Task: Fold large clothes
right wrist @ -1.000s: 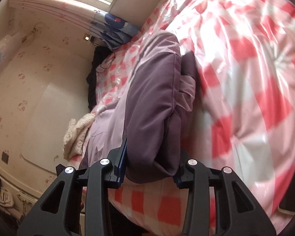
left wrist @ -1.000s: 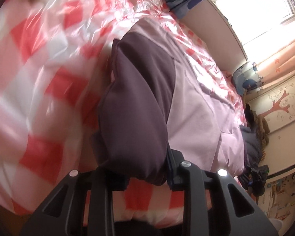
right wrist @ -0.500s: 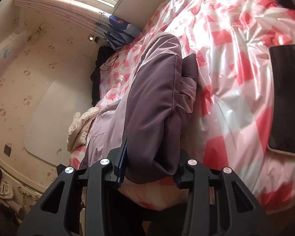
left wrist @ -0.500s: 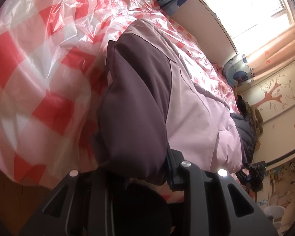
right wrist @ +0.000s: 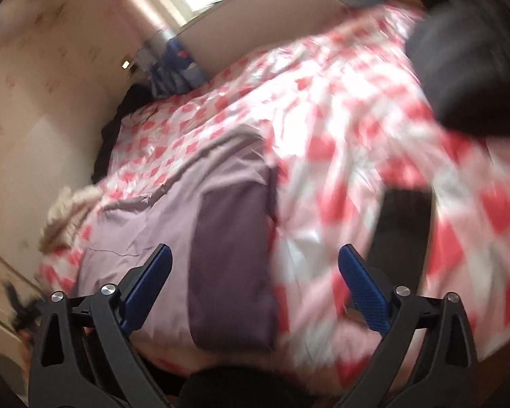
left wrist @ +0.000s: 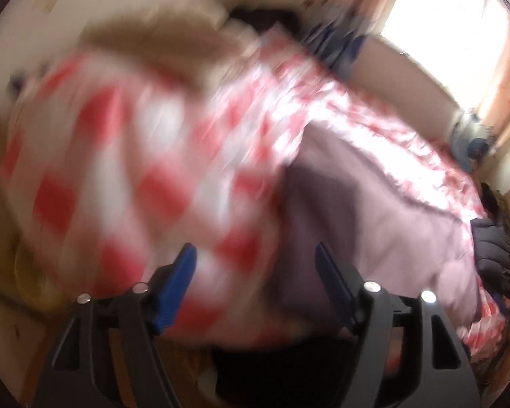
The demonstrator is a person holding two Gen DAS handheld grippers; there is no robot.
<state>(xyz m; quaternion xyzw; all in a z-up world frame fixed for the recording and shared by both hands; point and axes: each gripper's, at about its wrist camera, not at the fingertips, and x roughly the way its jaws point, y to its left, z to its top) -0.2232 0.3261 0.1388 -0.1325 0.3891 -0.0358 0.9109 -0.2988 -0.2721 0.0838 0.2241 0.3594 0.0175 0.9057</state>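
A large purple garment (right wrist: 193,210) lies on the red-and-white checked bed cover (right wrist: 340,129), with a darker purple folded strip (right wrist: 233,265) along its right edge. My right gripper (right wrist: 255,261) is open and empty above the strip's near end. In the left wrist view the garment (left wrist: 374,224) lies to the right. My left gripper (left wrist: 255,260) is open and empty over the cover near the garment's left edge. Both views are motion-blurred.
A dark flat tablet (right wrist: 401,231) lies on the cover right of the garment. A black garment (right wrist: 469,74) sits at the far right, a dark jacket (left wrist: 493,255) beside the purple garment. A beige cloth (right wrist: 64,210) lies at the bed's left edge. The window (left wrist: 448,17) is behind.
Both grippers have opened and let go of the dark purple fold, which now lies flat on the bed. Both have pulled back and swung, blurring the views.
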